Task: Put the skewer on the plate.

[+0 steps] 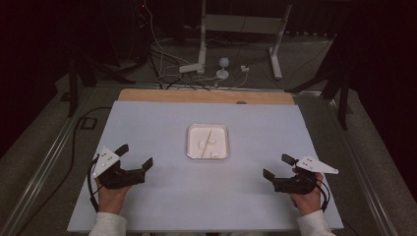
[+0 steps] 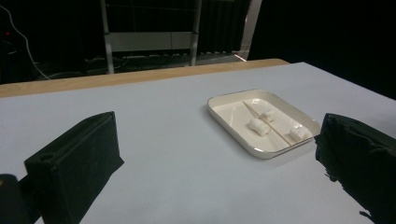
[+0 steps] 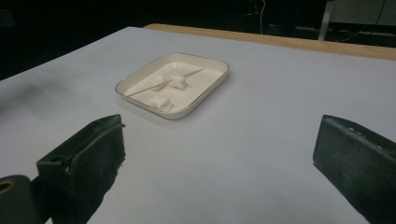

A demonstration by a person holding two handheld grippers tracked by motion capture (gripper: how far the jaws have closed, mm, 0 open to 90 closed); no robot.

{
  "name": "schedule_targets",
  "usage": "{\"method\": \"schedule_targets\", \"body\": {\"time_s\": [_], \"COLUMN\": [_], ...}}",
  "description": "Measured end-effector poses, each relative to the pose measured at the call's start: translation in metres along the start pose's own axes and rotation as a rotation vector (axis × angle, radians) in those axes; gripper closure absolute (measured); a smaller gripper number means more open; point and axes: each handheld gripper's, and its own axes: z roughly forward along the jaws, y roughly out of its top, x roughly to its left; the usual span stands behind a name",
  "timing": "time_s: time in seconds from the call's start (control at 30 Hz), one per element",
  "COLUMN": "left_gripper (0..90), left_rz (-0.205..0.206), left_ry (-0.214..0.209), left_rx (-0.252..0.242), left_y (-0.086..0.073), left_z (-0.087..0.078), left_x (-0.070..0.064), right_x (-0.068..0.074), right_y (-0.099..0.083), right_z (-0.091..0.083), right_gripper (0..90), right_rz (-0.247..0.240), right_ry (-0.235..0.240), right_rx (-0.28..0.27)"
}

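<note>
White and shallow, the tray [image 1: 192, 142] sits at the middle of your pale grey table [image 1: 147, 118], well apart from both grippers and between them, a little farther from you. In the high view its contents are hard to make out: a thin stick [image 1: 206, 143] lying slantwise and a few small white lumps [image 1: 215, 154]. Your left gripper view shows them better, with the stick [image 2: 268, 126] running across the tray [image 2: 224, 116] and three soft white pieces [image 2: 258, 126] beside it; whether they touch the stick cannot be told. Your right gripper view gives the same tray [image 3: 205, 93] from the other side, the pieces [image 3: 159, 103] pale against the pale floor of it.

Your left gripper [image 1: 136, 156] hovers at the near left of the table, jaws wide apart and holding nothing. Your right gripper [image 1: 278, 166] hovers at the near right, jaws likewise spread, nothing between them. In both gripper views the jaws are cut off by the picture's edges.

No writing or label can be read anywhere. Beyond the table's wooden far edge [image 1: 206, 96], the high view shows cables [image 1: 162, 54] and a metal frame [image 1: 275, 54] on a dark floor, much of it lost in shadow.
</note>
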Motion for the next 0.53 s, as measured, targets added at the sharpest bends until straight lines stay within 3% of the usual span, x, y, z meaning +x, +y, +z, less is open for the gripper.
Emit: {"method": "schedule_targets", "body": {"time_s": [0.53], "left_gripper": [0.7], "left_rz": [-0.006], "left_ry": [0.01], "left_rx": [-0.003], "left_y": [-0.0034], "left_z": [-0.0034], "left_x": [0.0026], "right_x": [-0.003], "right_y": [-0.0015], "right_z": [-0.004], "right_gripper": [2.3], "right_rz": [-0.005], "right_ry": [-0.018], "right_rx": [-0.016]}}
